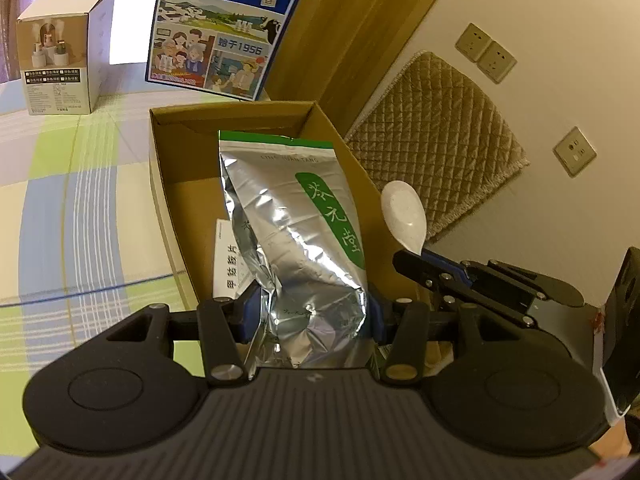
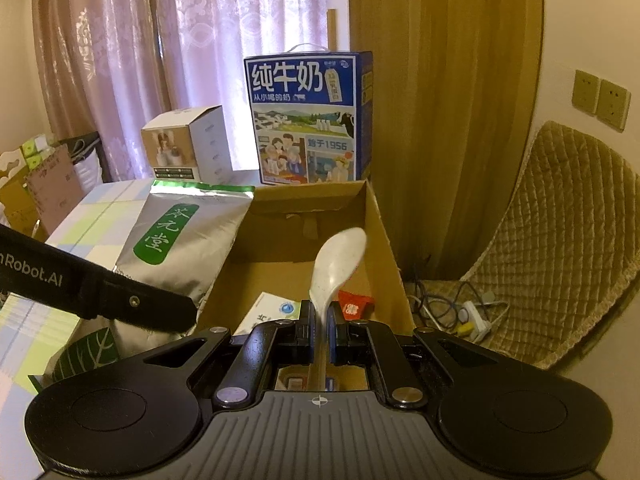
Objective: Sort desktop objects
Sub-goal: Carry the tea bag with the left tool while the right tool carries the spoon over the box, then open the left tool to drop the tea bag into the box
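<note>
- Left wrist view looks down on the left tool (image 1: 310, 314), whose blue-padded fingers are clamped on the lower part of a silver foil pouch (image 1: 298, 236) with a green label; the pouch stands upright over the open cardboard box (image 1: 160, 184).
- Only this view shows the box's left wall and a white leaflet (image 1: 230, 258) lying inside it, just left of the pouch.
- It also shows the right tool (image 1: 418, 258) from the side, coming in from the right with the white spoon (image 1: 404, 216) pinched by its handle, bowl up, over the box's right wall.
- Right wrist view shows the right tool (image 2: 319, 326) head-on: the fingers are together on the handle of the spoon (image 2: 338, 266), which tilts up above the inside of the box (image 2: 386, 240).
- Only this view shows the box floor on that side, with a white-and-blue packet (image 2: 272, 312) and a small red packet (image 2: 354, 306) beneath the spoon.
- The pouch (image 2: 180, 244) appears here at the box's left edge, with the left tool's black arm (image 2: 100, 288) crossing in front of it.
- Both views show the blue milk carton (image 2: 308, 120) and a white product box (image 2: 188, 144) standing on the checked counter (image 1: 80, 200) behind the cardboard box.
</note>
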Action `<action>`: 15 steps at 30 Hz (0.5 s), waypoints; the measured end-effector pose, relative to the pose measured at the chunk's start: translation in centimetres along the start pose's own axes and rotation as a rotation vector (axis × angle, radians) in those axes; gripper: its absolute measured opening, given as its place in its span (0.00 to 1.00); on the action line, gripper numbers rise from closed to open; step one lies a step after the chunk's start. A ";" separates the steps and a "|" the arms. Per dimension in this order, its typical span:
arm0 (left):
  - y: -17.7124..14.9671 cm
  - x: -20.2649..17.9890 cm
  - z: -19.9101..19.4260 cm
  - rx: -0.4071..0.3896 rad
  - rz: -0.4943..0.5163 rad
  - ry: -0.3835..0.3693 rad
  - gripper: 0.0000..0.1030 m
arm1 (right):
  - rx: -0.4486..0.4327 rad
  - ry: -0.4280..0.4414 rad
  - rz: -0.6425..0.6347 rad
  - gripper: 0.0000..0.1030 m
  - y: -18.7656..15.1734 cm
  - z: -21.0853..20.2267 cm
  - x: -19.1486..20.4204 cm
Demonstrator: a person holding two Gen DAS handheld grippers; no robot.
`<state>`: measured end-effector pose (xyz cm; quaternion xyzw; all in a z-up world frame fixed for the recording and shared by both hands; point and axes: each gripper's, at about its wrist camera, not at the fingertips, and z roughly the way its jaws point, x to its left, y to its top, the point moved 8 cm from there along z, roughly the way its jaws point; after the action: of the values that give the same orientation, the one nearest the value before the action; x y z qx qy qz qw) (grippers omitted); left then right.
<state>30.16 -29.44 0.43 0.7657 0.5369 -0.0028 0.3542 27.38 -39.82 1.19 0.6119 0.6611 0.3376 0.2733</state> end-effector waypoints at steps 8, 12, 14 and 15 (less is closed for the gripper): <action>1.3 1.0 2.0 0.007 -0.021 0.001 0.45 | 0.005 -0.002 -0.001 0.03 0.8 2.0 -0.8; 1.5 1.3 2.9 0.011 -0.024 0.002 0.45 | 0.010 -0.001 -0.003 0.03 1.0 2.9 -1.0; 1.6 1.6 3.3 0.009 -0.028 0.007 0.45 | 0.012 0.000 -0.005 0.03 1.1 3.3 -1.1; 1.7 1.7 3.5 0.007 -0.031 0.009 0.45 | 0.013 0.002 -0.006 0.03 1.1 3.6 -1.1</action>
<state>33.59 -30.25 -1.95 0.7585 0.5503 -0.0065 0.3490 30.94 -40.52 -0.22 0.6114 0.6652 0.3330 0.2697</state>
